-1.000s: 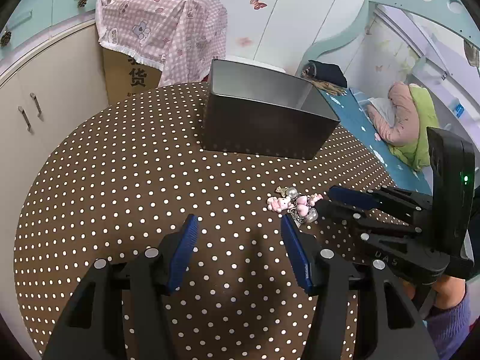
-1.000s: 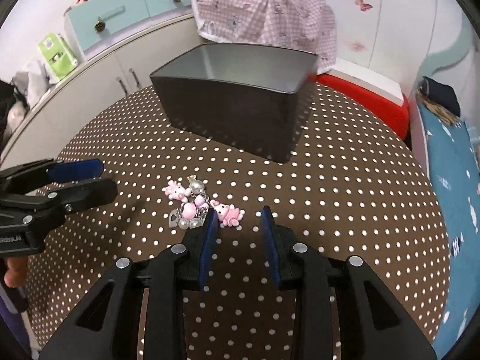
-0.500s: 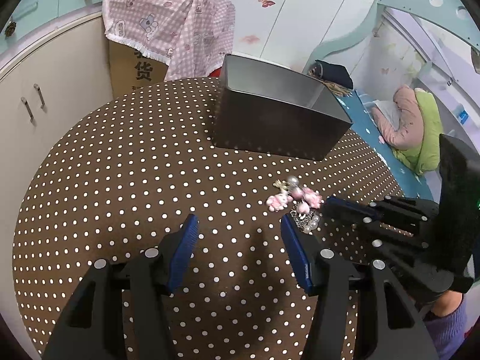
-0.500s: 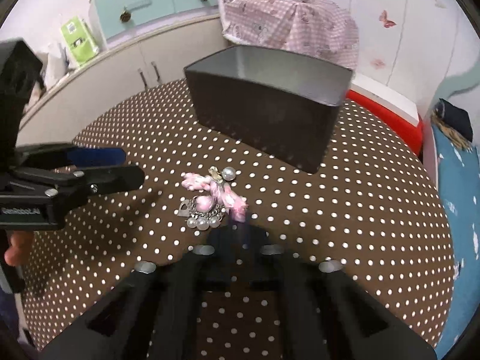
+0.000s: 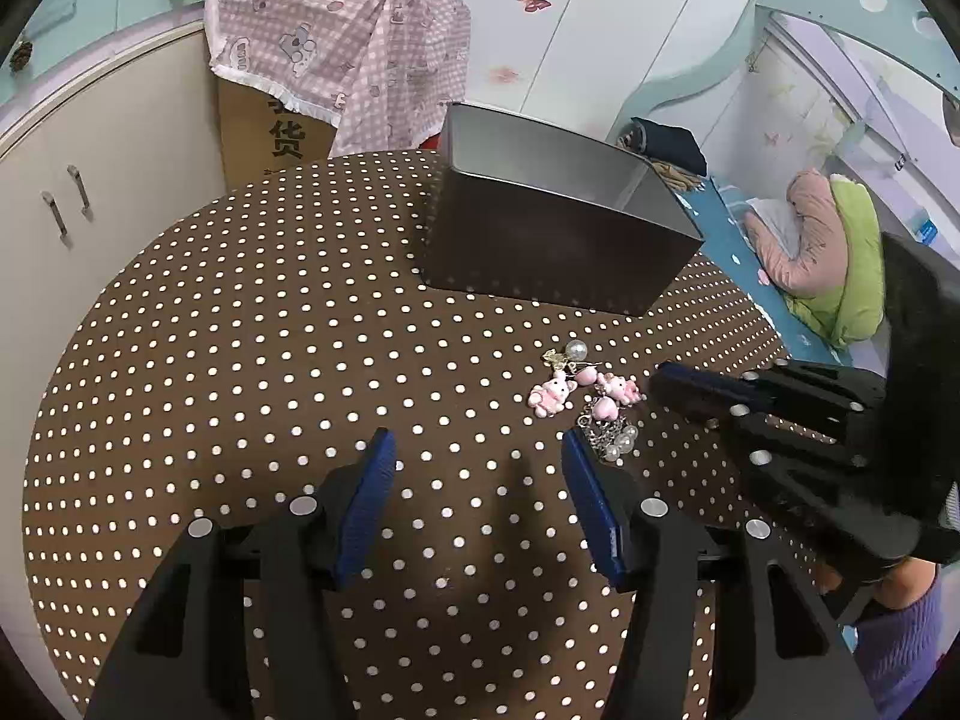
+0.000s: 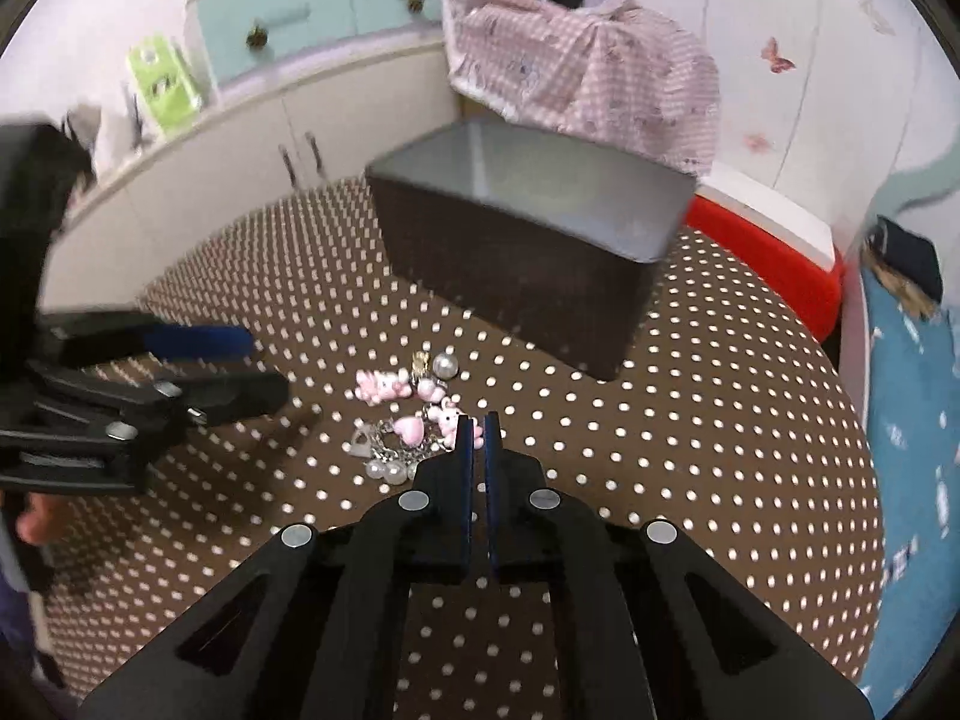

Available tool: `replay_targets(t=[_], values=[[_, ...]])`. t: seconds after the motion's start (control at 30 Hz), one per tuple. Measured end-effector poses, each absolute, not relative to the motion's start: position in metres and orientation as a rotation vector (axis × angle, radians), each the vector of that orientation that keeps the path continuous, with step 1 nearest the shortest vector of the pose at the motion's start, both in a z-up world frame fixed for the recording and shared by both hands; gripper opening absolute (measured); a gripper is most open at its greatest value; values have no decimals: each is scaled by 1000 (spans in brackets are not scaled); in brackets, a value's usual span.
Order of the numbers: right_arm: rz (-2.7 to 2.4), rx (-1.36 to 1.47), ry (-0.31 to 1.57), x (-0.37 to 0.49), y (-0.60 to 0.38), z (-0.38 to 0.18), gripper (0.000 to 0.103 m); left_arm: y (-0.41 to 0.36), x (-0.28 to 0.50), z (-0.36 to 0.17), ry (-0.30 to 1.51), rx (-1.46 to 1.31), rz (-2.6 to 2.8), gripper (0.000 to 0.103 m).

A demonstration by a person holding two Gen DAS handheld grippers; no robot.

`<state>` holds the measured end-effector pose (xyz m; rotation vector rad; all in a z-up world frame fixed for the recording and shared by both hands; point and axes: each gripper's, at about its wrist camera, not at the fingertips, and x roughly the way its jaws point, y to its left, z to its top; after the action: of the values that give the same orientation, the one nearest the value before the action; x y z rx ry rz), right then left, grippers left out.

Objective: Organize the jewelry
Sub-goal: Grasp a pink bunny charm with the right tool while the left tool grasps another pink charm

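Jaws: left gripper (image 5: 477,456) spread wide; right gripper (image 6: 475,435) nearly closed, nothing visibly gripped.
Charms (image 6: 414,414) are heaped mid-table (image 5: 240,324), the box (image 5: 558,240) toward the far edge.

The left wrist camera looks forward and down along the left gripper (image 5: 477,450) over the polka-dot table (image 5: 240,330). The right wrist camera sits closer, behind the right gripper (image 6: 475,427). Both views share the jewelry cluster (image 5: 585,399) (mid-table) and the dark tin box (image 6: 528,240) near the far edge.
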<state>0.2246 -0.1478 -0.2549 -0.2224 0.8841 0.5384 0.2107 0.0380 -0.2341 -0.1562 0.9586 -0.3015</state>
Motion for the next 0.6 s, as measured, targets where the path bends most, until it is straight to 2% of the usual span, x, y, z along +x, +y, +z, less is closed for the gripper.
replay_targets(t=[0.1,0.2,0.27,0.33,0.6], values=[[553,-235,889,228,-142,-256,5,42,209,-234,958,-151,-302,55],[560,-251,885,229,-138,-256,9,46,211,-234,956,-161,-299,62],[562,-253,888,232,-136,-256,29,48,212,-234,953,-162,-295,62],[559,-255,884,236,-134,-256,43,48,212,-235,953,-168,-300,62],[573,-246,892,243,-134,-261,42,51,216,-239,958,-173,-306,62]])
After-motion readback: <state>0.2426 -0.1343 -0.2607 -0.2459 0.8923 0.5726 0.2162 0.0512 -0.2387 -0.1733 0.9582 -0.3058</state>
